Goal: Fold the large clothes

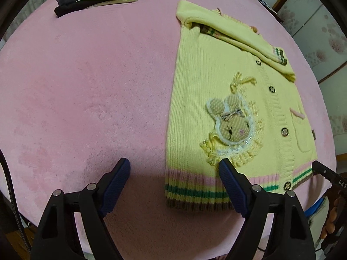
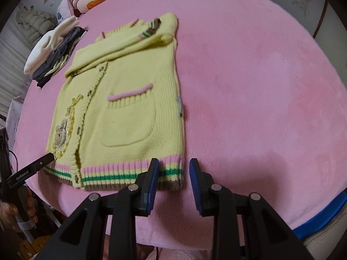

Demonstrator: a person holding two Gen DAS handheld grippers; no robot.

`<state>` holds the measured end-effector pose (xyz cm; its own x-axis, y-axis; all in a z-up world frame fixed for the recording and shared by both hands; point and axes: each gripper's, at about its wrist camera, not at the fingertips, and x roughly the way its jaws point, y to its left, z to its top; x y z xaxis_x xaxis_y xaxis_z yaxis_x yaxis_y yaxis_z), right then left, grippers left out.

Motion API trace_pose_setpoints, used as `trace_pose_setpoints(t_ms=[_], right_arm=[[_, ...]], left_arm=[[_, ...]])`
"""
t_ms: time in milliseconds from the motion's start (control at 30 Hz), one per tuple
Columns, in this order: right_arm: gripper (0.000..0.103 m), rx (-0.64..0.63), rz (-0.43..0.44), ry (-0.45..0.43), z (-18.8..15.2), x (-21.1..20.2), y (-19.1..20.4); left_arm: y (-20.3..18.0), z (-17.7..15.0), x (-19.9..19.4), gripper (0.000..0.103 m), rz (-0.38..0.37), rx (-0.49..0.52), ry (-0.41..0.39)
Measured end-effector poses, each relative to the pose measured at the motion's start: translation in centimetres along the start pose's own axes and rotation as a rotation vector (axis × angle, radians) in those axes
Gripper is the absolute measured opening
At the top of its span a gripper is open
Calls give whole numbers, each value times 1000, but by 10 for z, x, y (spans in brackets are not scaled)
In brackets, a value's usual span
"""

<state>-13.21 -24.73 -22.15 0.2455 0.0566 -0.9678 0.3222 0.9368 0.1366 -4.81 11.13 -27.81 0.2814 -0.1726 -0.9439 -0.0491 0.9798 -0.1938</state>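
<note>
Yellow knit cardigan (image 2: pixel 121 99) flat on pink blanket (image 2: pixel 249 86), long axis running away from the grippers, striped hem nearest, collar farthest, left gripper (image 1: pixel 174 173) jaws wide apart, empty, over hem's left corner, right gripper (image 2: pixel 173 173) jaws parted, empty, astride hem's right corner.

Left gripper (image 1: pixel 174 168) and right gripper (image 2: pixel 174 169): black angular plastic arms, silver round pivot screws, ribbed dark-blue finger pads (image 1: pixel 115 186). White lettering is seen on the housing. Black cable noted at frame edge.
</note>
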Motion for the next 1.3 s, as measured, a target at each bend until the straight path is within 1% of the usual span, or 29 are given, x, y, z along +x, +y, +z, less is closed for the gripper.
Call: trace_pose_setpoints(t_ms=[100,167,200,233,267,300,333,367,400,433,533,600,633,733,867,933,1033,1167,1233,1300], right_arm=[[29,7,16,-1,-4,7,-1],[29,14,25,5,-6,12,-1],[29,15,33,7,-5,14,0],[29,15,40,9,-6,15,1],[29,12,37,12,-5,15,2],[23,9,41,14,-5,15,4],[14,8,54,22,-5,15,5],[12,6,52,32,-5,16,6],[9,1,42,35,-4,14,8],[8,-5,33,36,-3,12,10],[8,-13,-3,41,0,3,16],[8,-15,-17,27,4,-11,22],[7,-17,-20,17,7,-19,25],[7,-25,-20,-14,18,-43,33],[7,-48,-12,-73,41,-81,49],[7,-52,0,-100,53,-94,56],[7,-64,6,-141,81,-111,65],[7,-33,33,-164,119,-116,63],[7,-2,53,-158,139,-111,59],[7,28,80,-143,163,-98,52]], left_arm=[[2,-4,4,83,-11,16,-4],[3,-5,6,80,-24,14,5],[3,-4,6,72,-32,13,10],[2,-5,7,61,-44,17,18],[0,-6,5,53,-53,25,24],[-2,-6,5,35,-66,33,32],[-3,-6,6,19,-86,40,45],[-6,-6,7,14,-98,45,61],[-10,-5,6,11,-86,54,73],[-13,-4,5,9,-73,63,79],[-23,4,-2,7,-44,82,101],[-25,12,-14,7,-48,74,99],[-24,17,-20,7,-61,62,98],[-24,35,-47,7,-90,25,65],[-20,63,-89,7,-117,5,1],[-23,82,-104,7,-136,-12,-29],[-25,111,-119,7,-150,-39,-57],[-19,155,-122,7,-164,-116,-59],[-16,178,-115,7,-160,-158,-55],[-16,194,-98,7,-146,-186,-49]])
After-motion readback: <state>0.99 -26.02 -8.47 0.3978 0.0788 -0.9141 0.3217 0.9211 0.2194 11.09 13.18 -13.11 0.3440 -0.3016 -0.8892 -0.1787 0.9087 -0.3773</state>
